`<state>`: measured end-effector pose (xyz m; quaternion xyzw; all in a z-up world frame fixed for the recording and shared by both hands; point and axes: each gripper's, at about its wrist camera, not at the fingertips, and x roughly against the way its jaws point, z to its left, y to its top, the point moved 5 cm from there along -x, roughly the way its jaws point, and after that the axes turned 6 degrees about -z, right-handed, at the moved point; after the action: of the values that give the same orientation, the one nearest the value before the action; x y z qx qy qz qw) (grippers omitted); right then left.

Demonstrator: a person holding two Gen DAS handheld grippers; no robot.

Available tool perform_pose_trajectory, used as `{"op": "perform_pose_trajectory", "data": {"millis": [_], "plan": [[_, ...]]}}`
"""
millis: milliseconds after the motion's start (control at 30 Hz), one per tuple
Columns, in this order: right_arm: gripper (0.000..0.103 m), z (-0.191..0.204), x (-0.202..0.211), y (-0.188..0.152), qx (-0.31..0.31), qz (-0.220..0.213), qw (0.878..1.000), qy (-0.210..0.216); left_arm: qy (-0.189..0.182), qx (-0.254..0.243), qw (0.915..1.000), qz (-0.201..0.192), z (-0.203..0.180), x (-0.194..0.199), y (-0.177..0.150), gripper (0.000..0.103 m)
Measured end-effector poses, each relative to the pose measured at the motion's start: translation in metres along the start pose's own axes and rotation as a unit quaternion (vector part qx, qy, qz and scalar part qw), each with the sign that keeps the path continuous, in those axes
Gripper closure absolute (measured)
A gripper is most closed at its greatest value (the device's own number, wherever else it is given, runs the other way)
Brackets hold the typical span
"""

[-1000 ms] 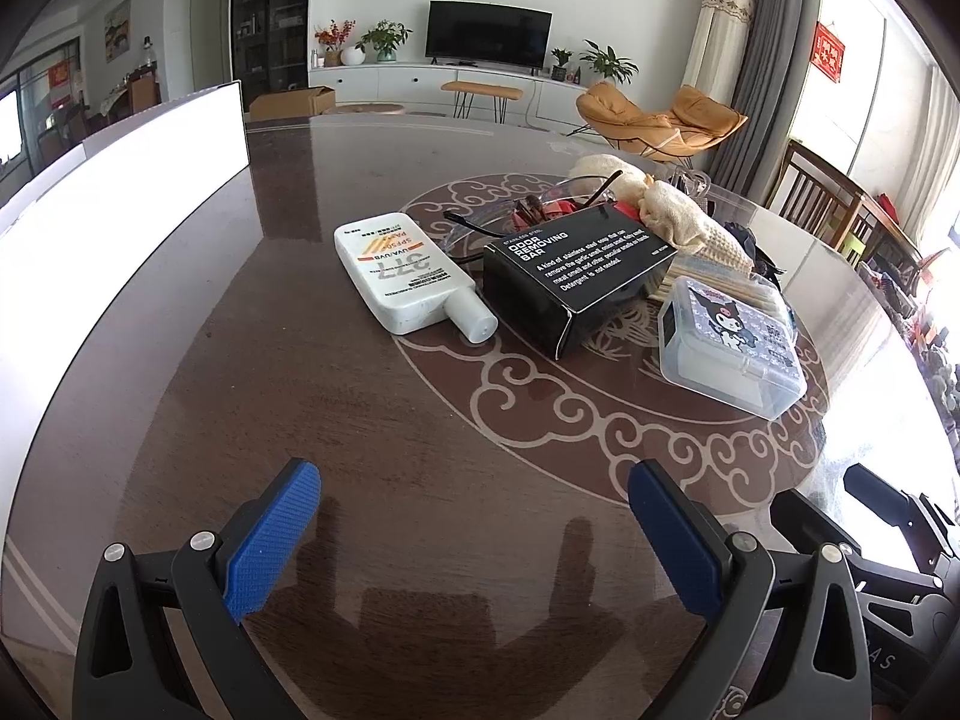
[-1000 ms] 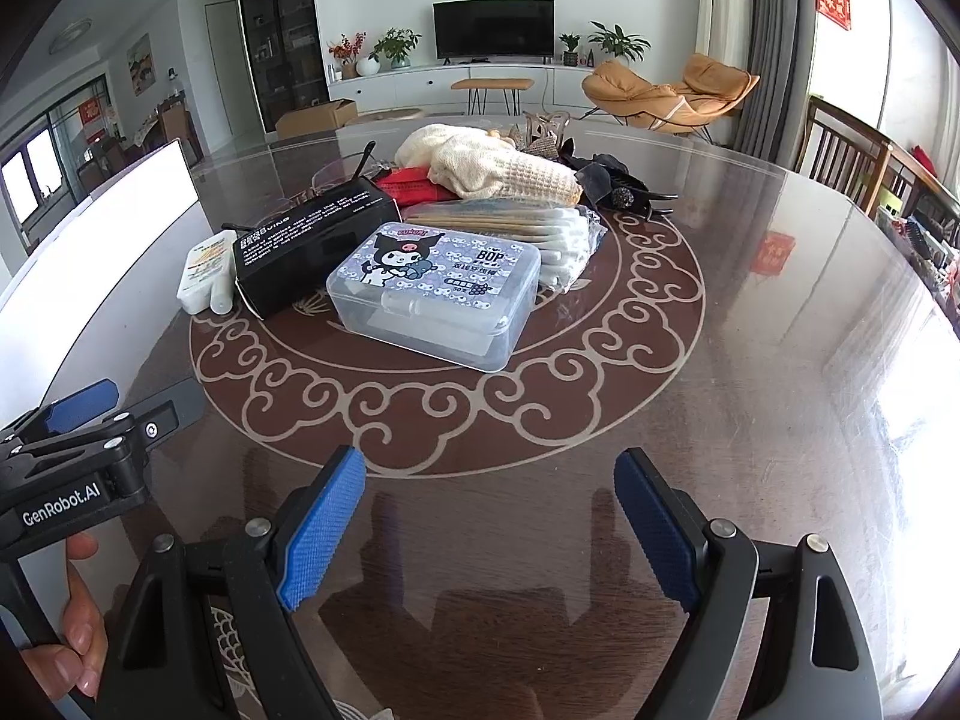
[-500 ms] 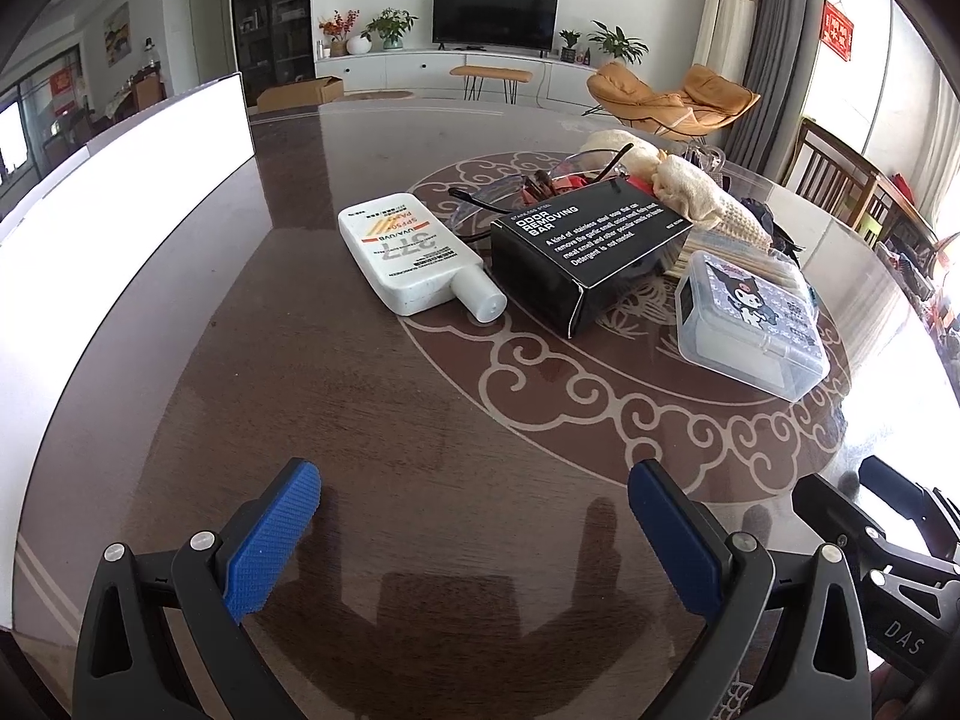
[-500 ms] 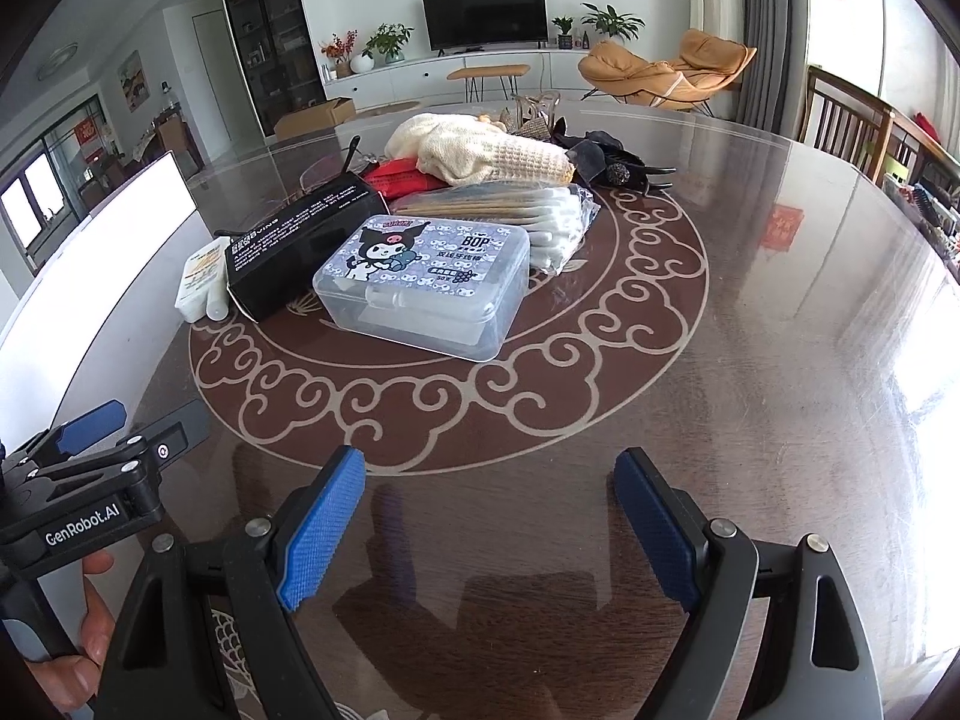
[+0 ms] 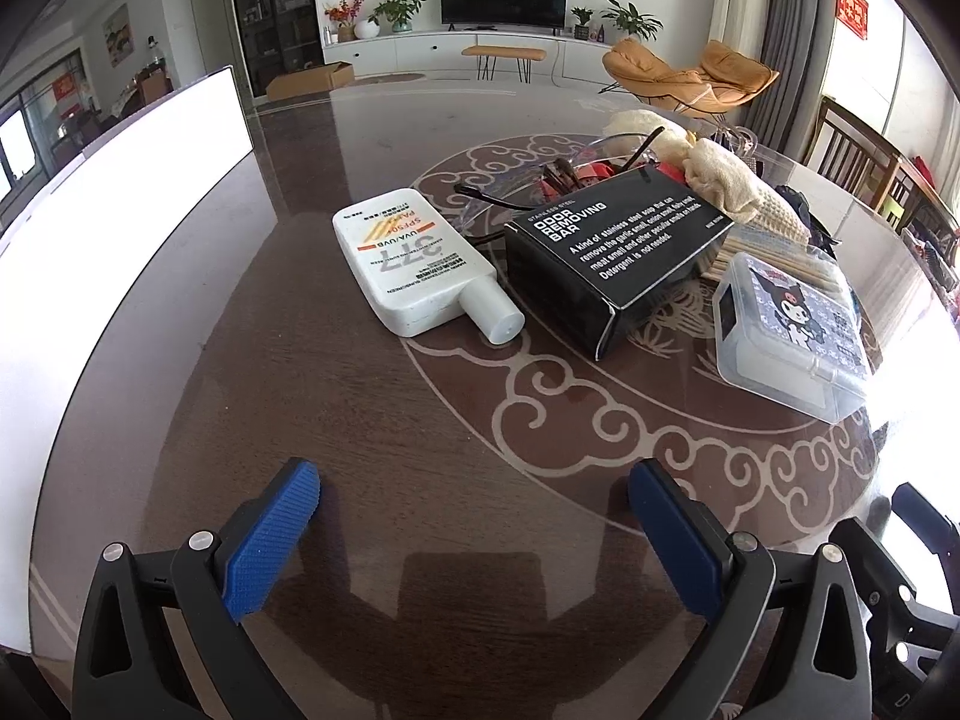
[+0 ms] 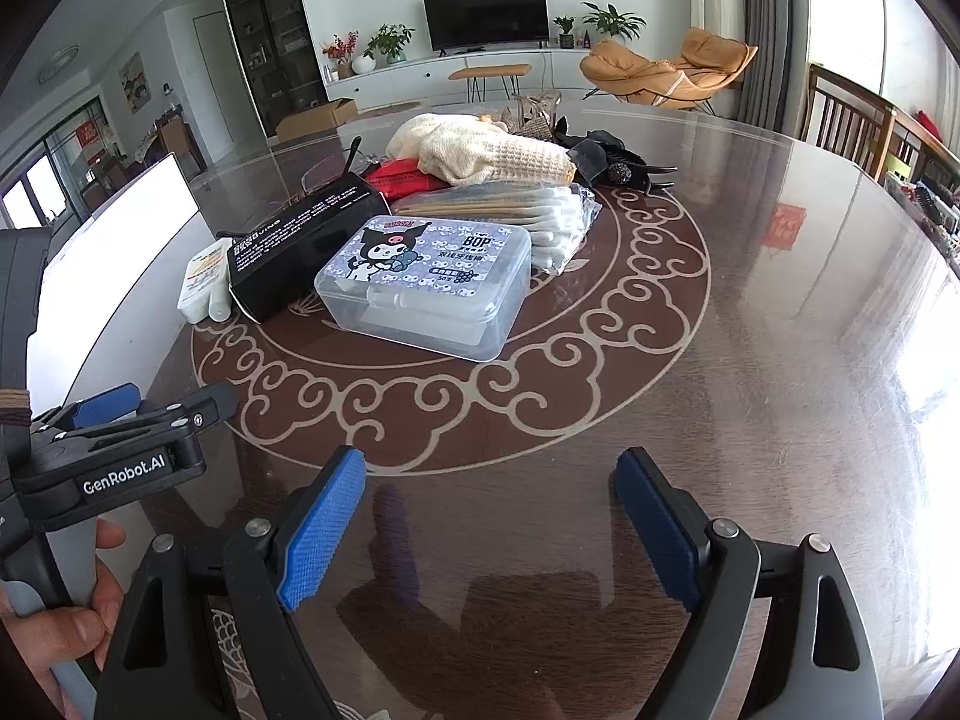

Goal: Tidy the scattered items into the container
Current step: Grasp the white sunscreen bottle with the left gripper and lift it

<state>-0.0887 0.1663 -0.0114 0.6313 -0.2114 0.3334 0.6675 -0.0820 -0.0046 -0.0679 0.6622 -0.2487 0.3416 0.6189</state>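
Both my grippers, left (image 5: 474, 516) and right (image 6: 489, 504), gape wide, empty, staged for approach. Bottle (image 5: 414, 264) at 12 o'clock, box (image 6: 423, 285) at 11. Container: can't tell which.

Both views bright, daylit from windows at 3 o'clock. Glossy table (image 5: 252, 372) blows out white at 9 o'clock and 4 o'clock (clipped, no detail). Soft shadows under the left gripper (image 5: 474, 498) and right gripper (image 6: 491, 483). Heavy fisheye bending, black vignette corners. Centre sharp, edges slightly soft.
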Motion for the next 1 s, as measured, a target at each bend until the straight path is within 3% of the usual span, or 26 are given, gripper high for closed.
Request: {"op": "perform_pose_trajectory", "data": {"millis": [500,733,767,833,867,1000], "plan": [[0.016,-0.003,0.005,0.001,-0.022,-0.007,0.999,0.024,0.05,0.062,0.9964,0.029,0.043,-0.057,0.065,0.0],[0.016,-0.003,0.005,0.001,-0.023,-0.008,0.999,0.025,0.033,0.038,0.9987,0.011,0.055,-0.059,0.065,0.001],[0.016,-0.003,0.005,0.001,-0.023,-0.008,0.999,0.025,0.032,0.037,0.9988,0.0,0.057,-0.057,0.064,0.007],[0.016,-0.003,0.005,0.001,-0.023,-0.008,0.999,0.025,0.031,0.029,0.9987,-0.027,0.063,-0.047,0.061,0.043],[0.016,-0.003,0.005,0.001,-0.023,-0.008,0.999,0.025,0.028,0.024,0.9988,-0.034,0.065,-0.043,0.058,0.049],[0.016,-0.003,0.005,0.001,-0.023,-0.008,0.999,0.026,0.01,-0.001,0.9993,-0.036,0.07,-0.031,0.044,0.05]]}}
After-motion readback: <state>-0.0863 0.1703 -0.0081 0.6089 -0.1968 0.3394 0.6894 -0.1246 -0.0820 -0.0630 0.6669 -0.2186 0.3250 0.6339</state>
